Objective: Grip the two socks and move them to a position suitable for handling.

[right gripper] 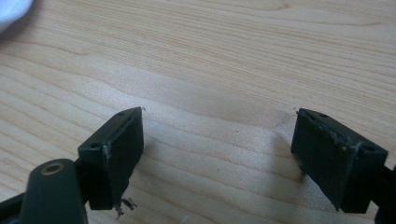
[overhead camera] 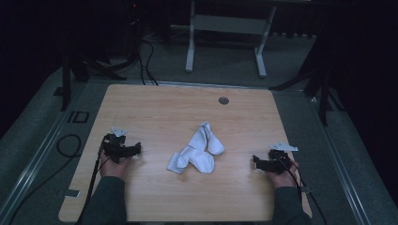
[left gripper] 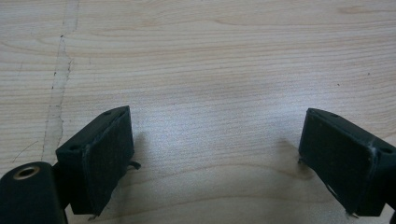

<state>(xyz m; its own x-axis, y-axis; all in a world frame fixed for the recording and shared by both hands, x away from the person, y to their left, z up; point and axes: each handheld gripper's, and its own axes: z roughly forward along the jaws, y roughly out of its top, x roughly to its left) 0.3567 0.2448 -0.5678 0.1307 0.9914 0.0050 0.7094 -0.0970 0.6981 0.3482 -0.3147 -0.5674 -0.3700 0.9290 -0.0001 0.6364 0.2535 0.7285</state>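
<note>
White socks (overhead camera: 197, 151) lie on the wooden table (overhead camera: 150, 108) in a dark room, each hand-held gripper (overhead camera: 136, 149) (overhead camera: 256, 161) spread and empty.

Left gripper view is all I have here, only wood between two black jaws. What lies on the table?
Observer: White socks lie crumpled at the middle of the table.
Operator: Are they near my left gripper?
Observer: No, the left gripper sits apart from them, toward the table's left side.
Operator: And the right gripper?
Observer: The right gripper rests on the other side of the socks, open, holding nothing.
</note>
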